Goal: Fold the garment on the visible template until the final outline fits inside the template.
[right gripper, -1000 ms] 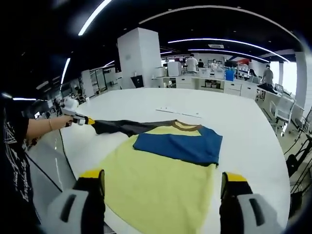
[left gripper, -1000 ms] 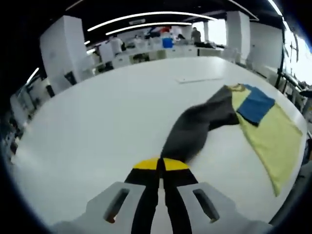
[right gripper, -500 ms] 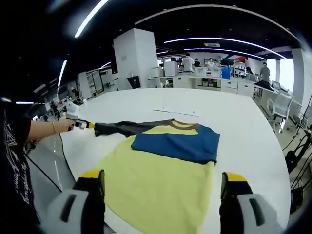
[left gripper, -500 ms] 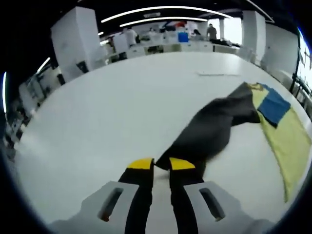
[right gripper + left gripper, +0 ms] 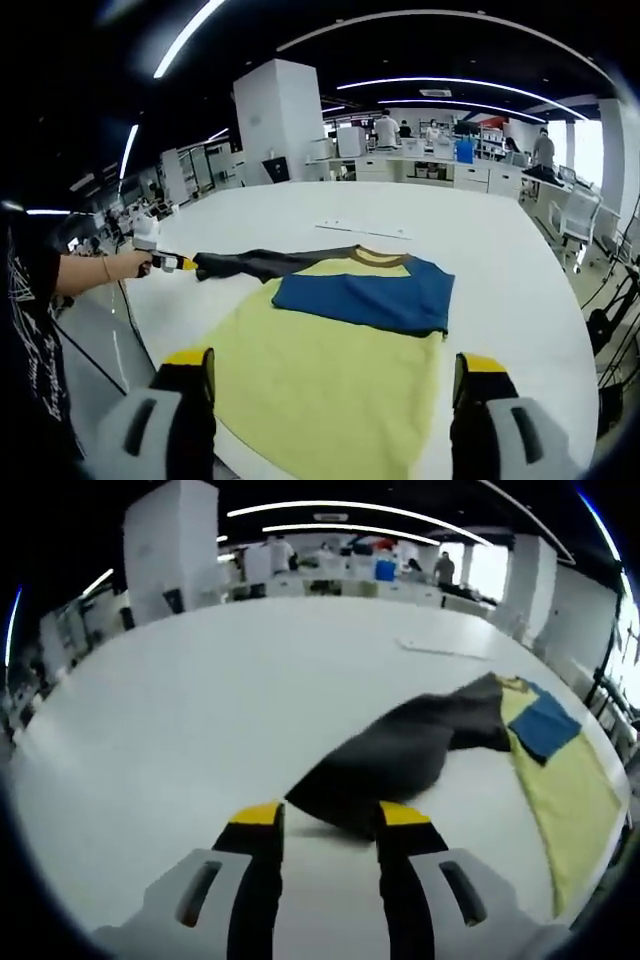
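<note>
A: What do we count on the white table (image 5: 480, 250)?

B: One garment (image 5: 330, 385), a yellow shirt body spread flat. It has two sleeves: a blue sleeve (image 5: 365, 295) folded across the chest, and a dark sleeve (image 5: 400, 755) stretched out toward 9 o'clock in the right gripper view. One thin pale strip (image 5: 365, 231) lies on the table beyond the collar, toward 12 o'clock. We can't make out a template outline under the cloth.

A: And the tools?

B: Two. The left gripper (image 5: 325, 820) has its yellow-tipped jaws parted, and the cuff end of the dark sleeve lies on the table just ahead of them, between the tips. We can't tell whether the cloth touches either tip. From the right gripper view we see that same gripper at 9 o'clock, by the sleeve end, held in the person's hand (image 5: 128, 264) with the forearm reaching out level over the table edge.

A: The right gripper (image 5: 335, 375)?

B: Jaws wide apart, holding nothing, hovering over the near hem of the yellow body.

A: The garment in the left gripper view?

B: It runs from centre out to 3 o'clock, dark sleeve first, then blue patch and yellow body.
</note>
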The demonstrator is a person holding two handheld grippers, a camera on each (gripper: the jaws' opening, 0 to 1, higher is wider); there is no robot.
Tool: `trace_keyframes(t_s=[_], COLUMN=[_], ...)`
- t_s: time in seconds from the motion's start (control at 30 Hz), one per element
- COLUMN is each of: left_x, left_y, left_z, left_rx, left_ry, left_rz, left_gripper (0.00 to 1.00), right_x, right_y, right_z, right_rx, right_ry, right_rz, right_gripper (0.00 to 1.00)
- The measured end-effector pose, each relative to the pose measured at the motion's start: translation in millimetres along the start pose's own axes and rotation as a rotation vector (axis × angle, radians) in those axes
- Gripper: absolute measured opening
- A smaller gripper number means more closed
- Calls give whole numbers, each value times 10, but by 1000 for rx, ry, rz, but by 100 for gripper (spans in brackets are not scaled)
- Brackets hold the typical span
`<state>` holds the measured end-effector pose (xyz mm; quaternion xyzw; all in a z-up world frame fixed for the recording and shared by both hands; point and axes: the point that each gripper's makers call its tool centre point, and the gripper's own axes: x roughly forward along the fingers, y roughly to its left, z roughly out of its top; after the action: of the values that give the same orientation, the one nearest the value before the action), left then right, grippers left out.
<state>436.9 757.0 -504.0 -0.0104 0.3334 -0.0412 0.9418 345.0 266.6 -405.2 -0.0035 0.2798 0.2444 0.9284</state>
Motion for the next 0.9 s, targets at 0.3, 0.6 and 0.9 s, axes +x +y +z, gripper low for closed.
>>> trace_keyframes(t_s=[0.3,0.6,0.9], left_x=[62,151,211], left_y=[-59,-48,-60], left_z=[-138,-175,-162], left_rx=[-97,-138,-167], left_ry=[4,14,-4], left_rz=[20,30,51], left_gripper=[31,23,14], right_x=[-24,-25,-10], right_y=[-50,-37,-46], right_z=[-29,-45,-55], right_rx=[19,25,49], right_ry=[0,-2,-10], right_rz=[-16,-17,-24], right_gripper=[99,99,97])
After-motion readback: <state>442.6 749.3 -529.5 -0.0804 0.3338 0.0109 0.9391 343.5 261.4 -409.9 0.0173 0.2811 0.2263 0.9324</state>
